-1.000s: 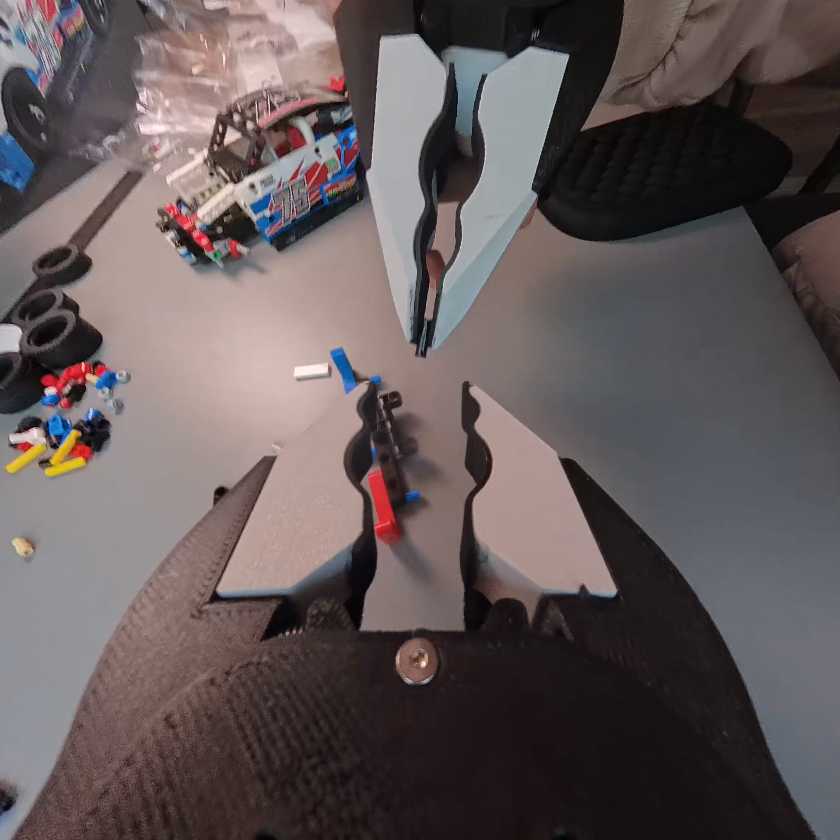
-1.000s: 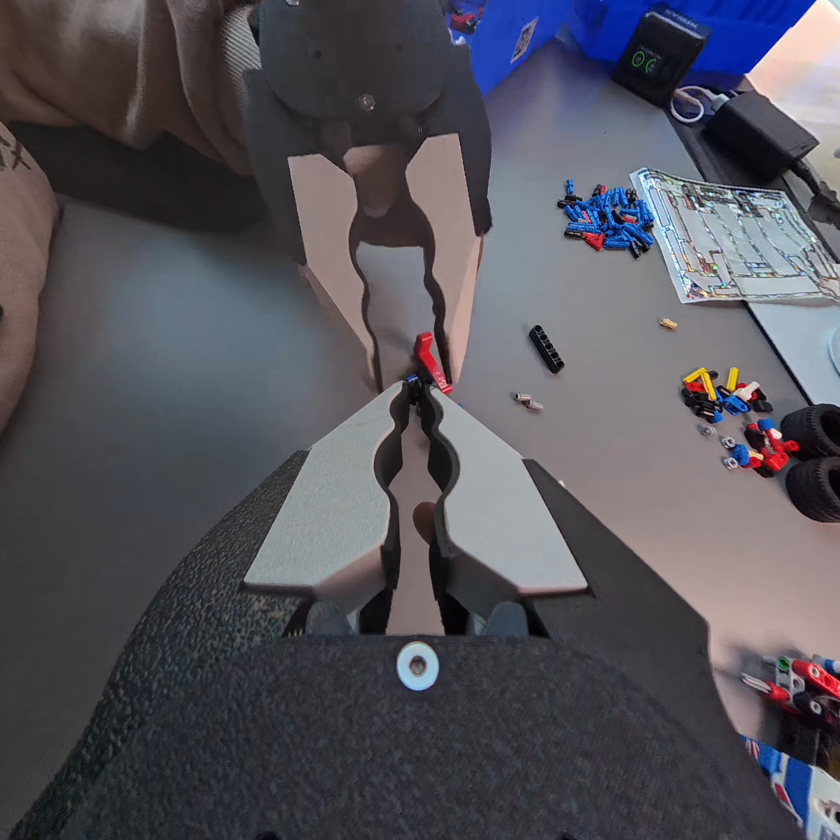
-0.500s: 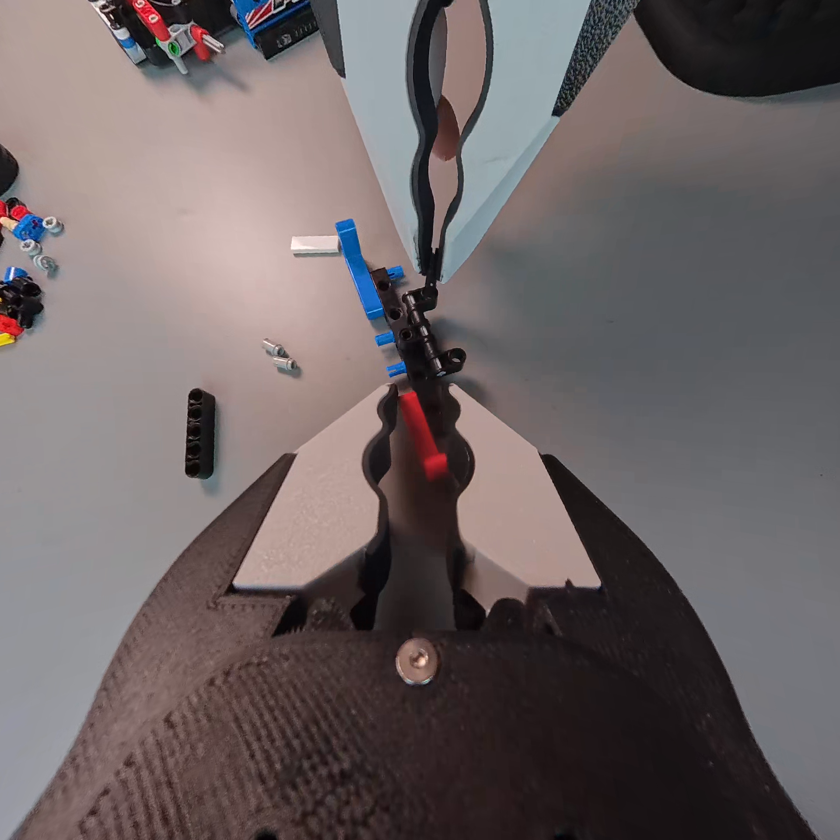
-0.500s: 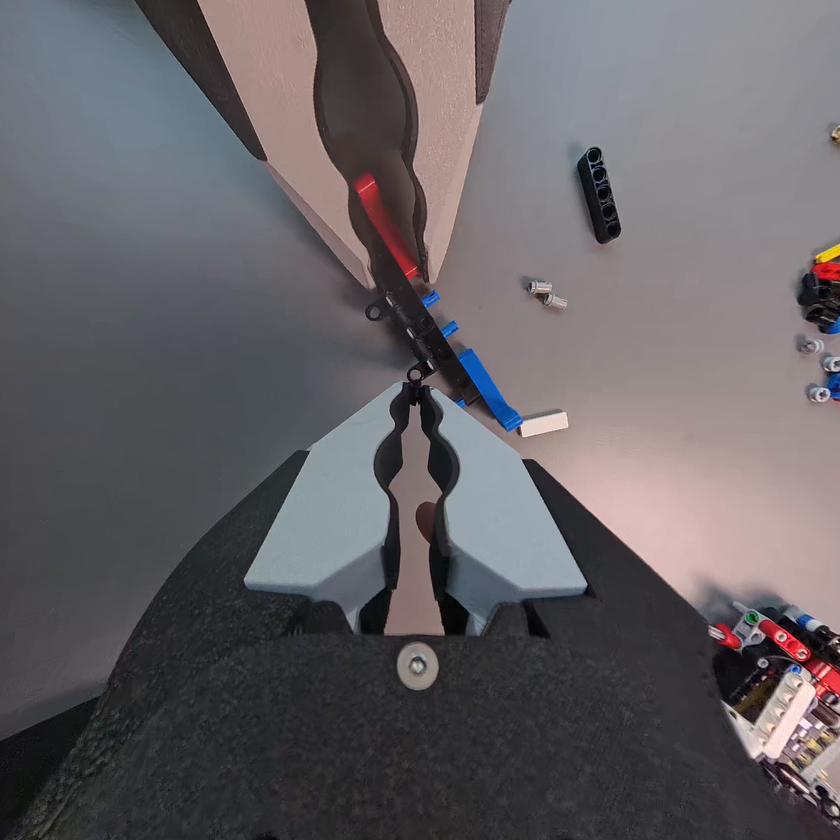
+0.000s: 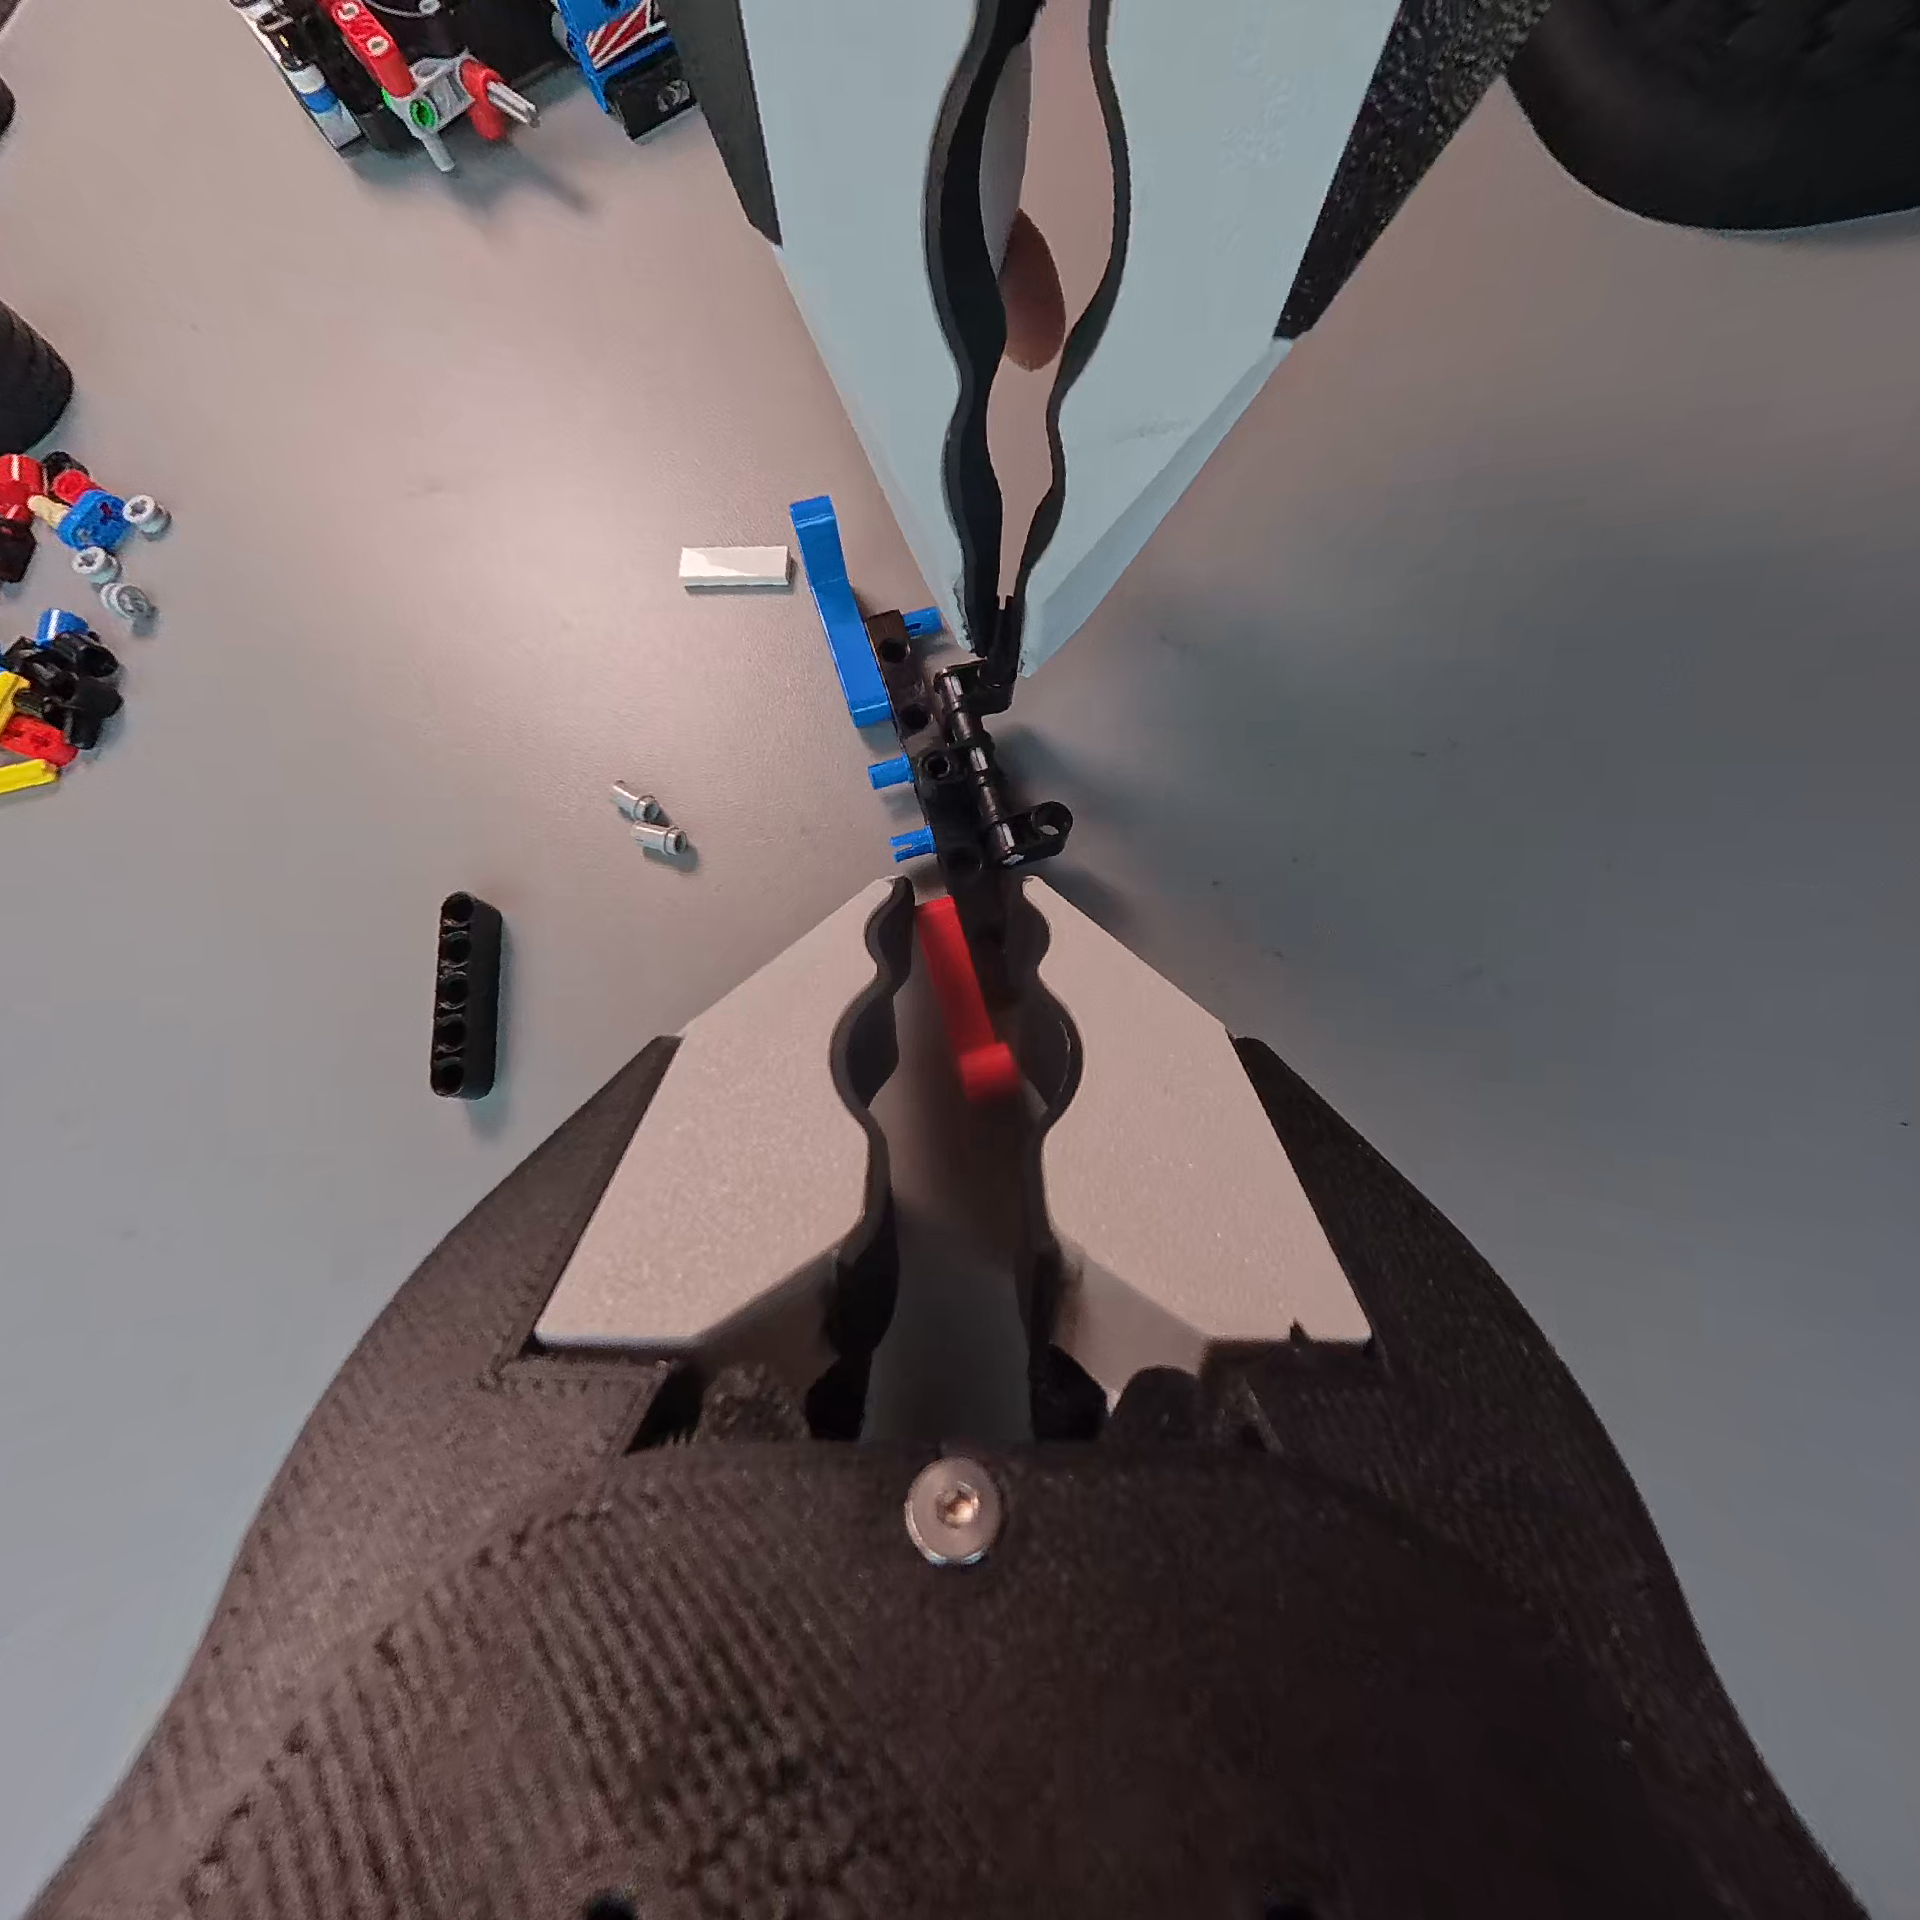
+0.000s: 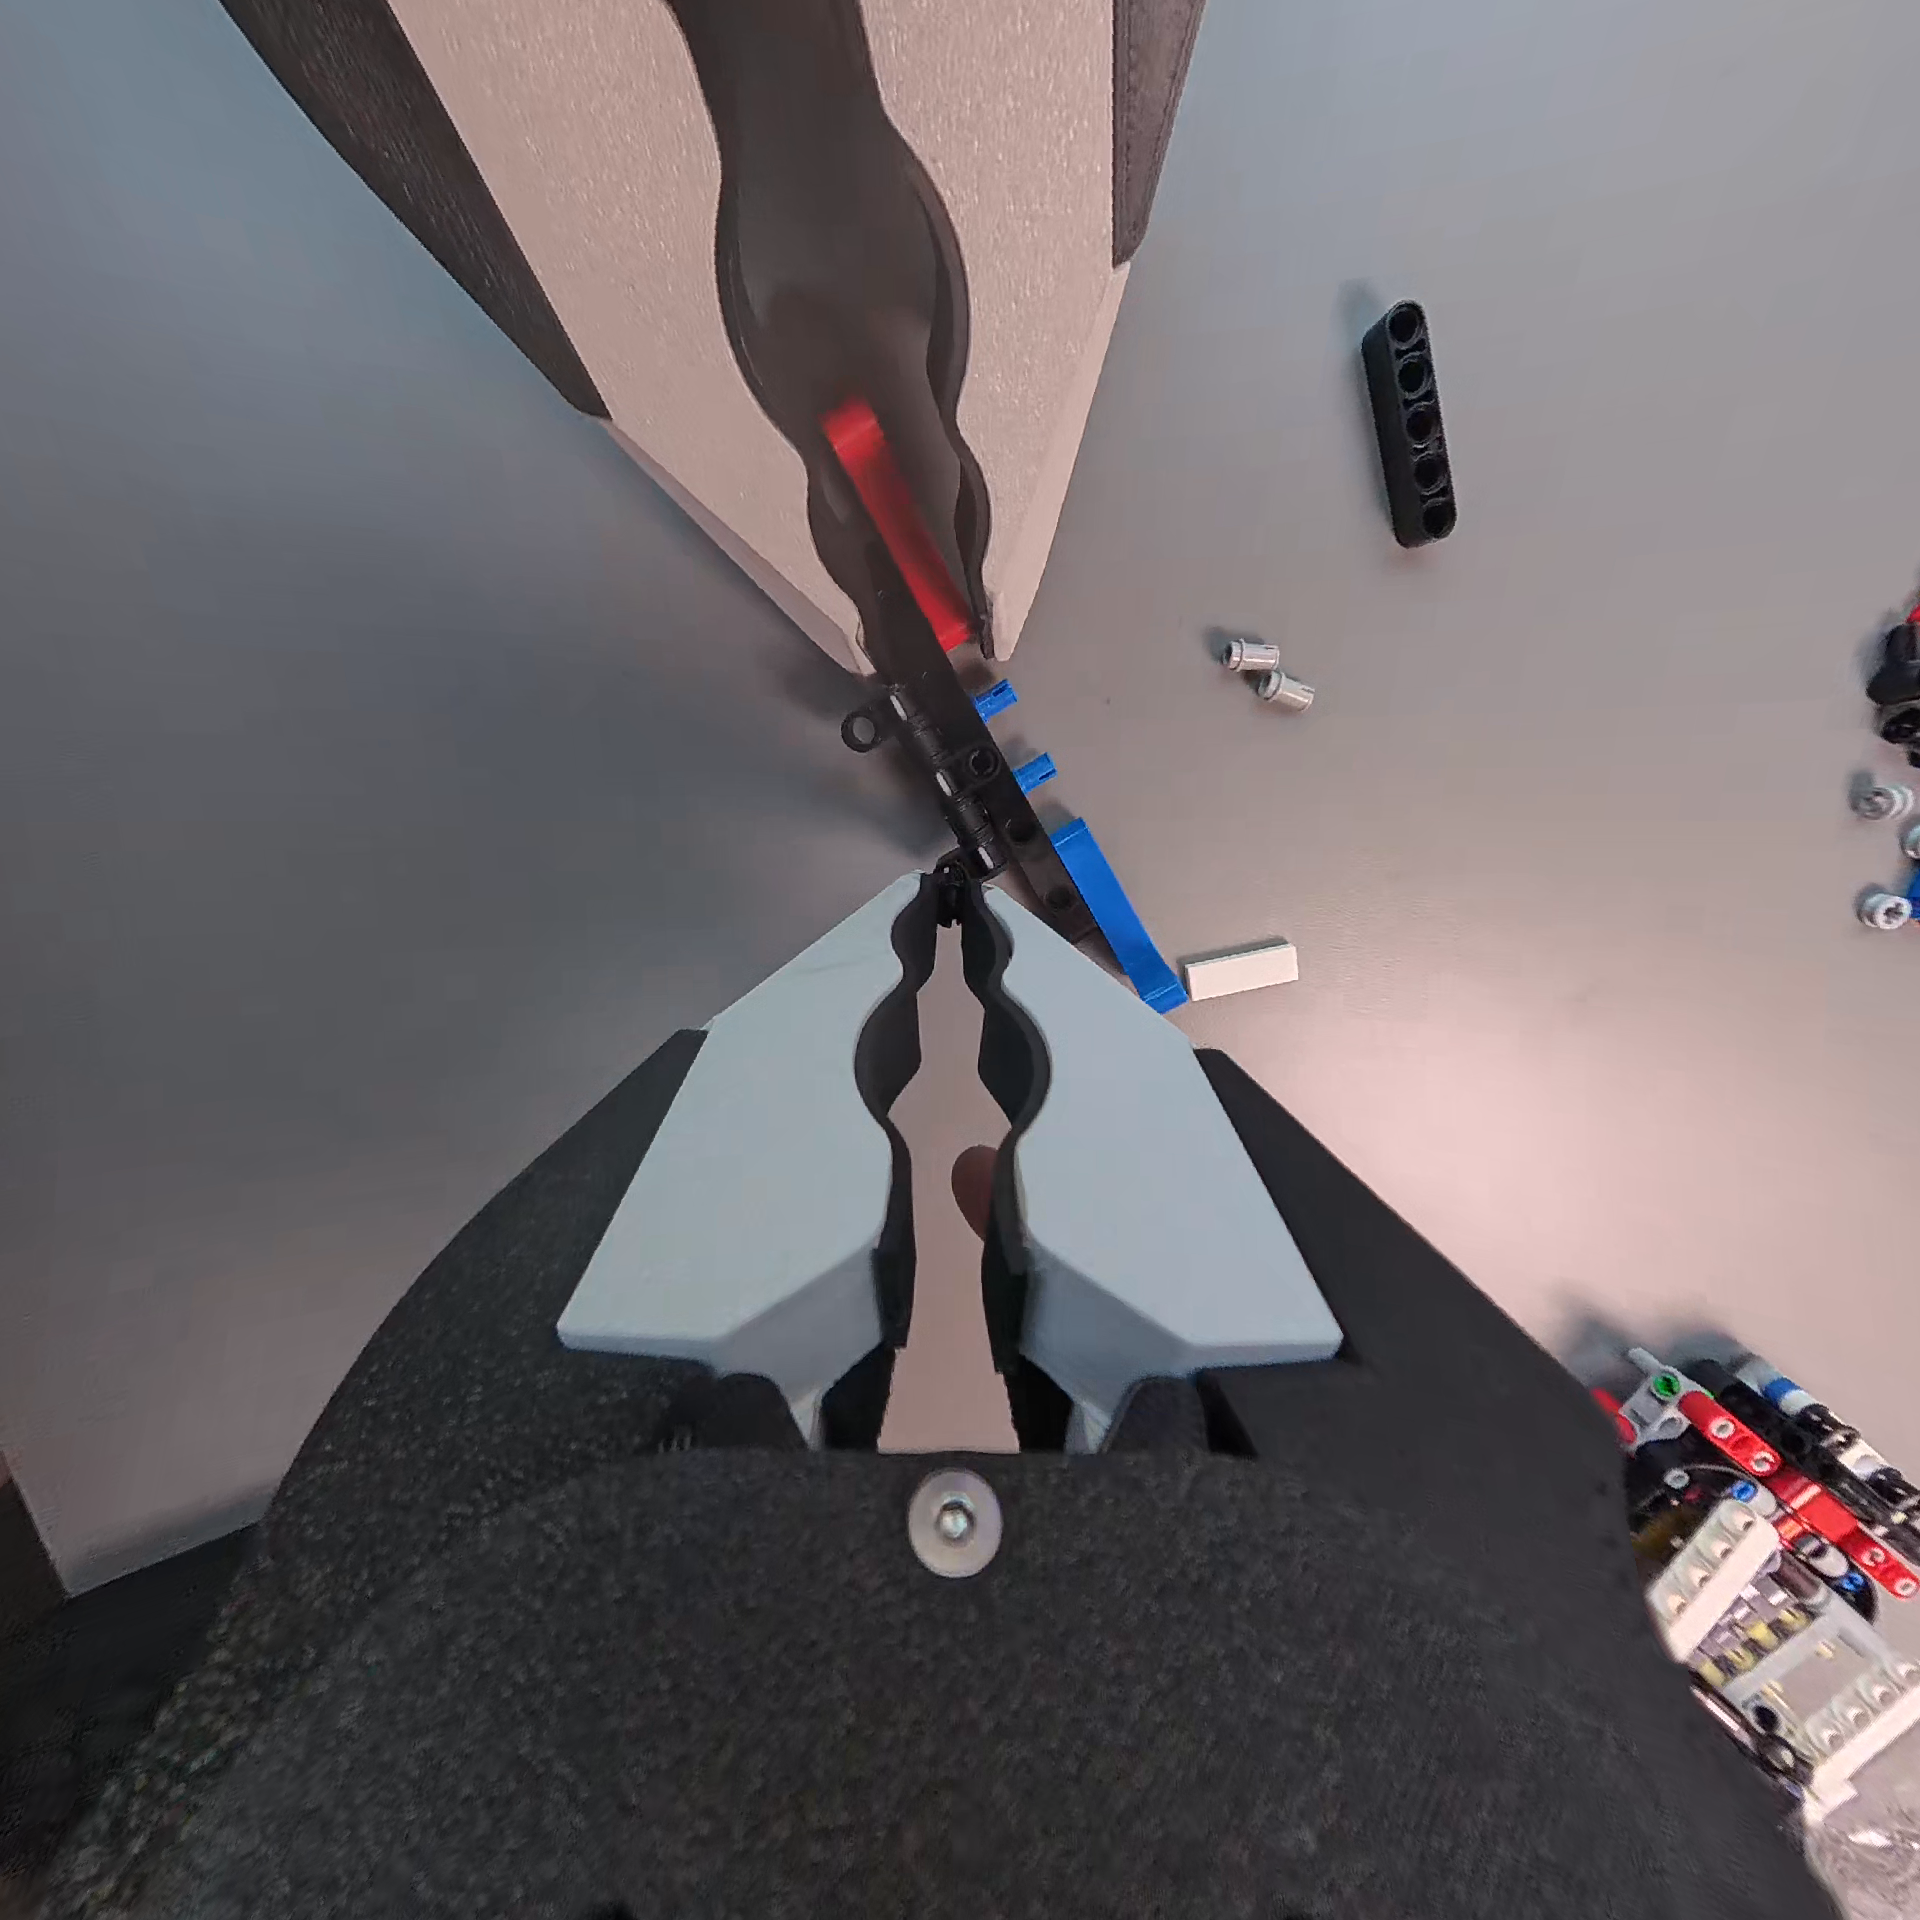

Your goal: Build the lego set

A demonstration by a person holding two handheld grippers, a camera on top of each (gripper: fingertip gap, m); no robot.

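A small sub-assembly (image 5: 940,769) is a black holed beam with blue pins, a blue piece (image 5: 836,613) and a red piece (image 5: 961,997). A thin black connector rod lies along its side. My left gripper (image 5: 961,883) is shut on the red end of the assembly, just above the grey table. My right gripper (image 6: 951,883) faces it and is shut on the tip of the black rod. The assembly also shows in the right wrist view (image 6: 977,769), held by the left gripper (image 6: 925,660). The right gripper also shows in the left wrist view (image 5: 997,623).
A white tile (image 5: 732,566) lies beside the blue piece. Two grey pins (image 5: 649,819) and a black five-hole beam (image 5: 465,995) lie to the left. A pile of loose parts (image 5: 62,623) is at the far left. The part-built car (image 6: 1787,1538) is at the lower right. One gripper's finger ends stand about 4 cm off the other's. The white tile (image 5: 732,566) is about 7 cm from my right fingertips. It turns up in the right wrist view (image 6: 1241,970) as well.
Both grippers have tipped down close to the table. The right gripper's tips have come onto the end of the black rod. Little has moved in the last half second.
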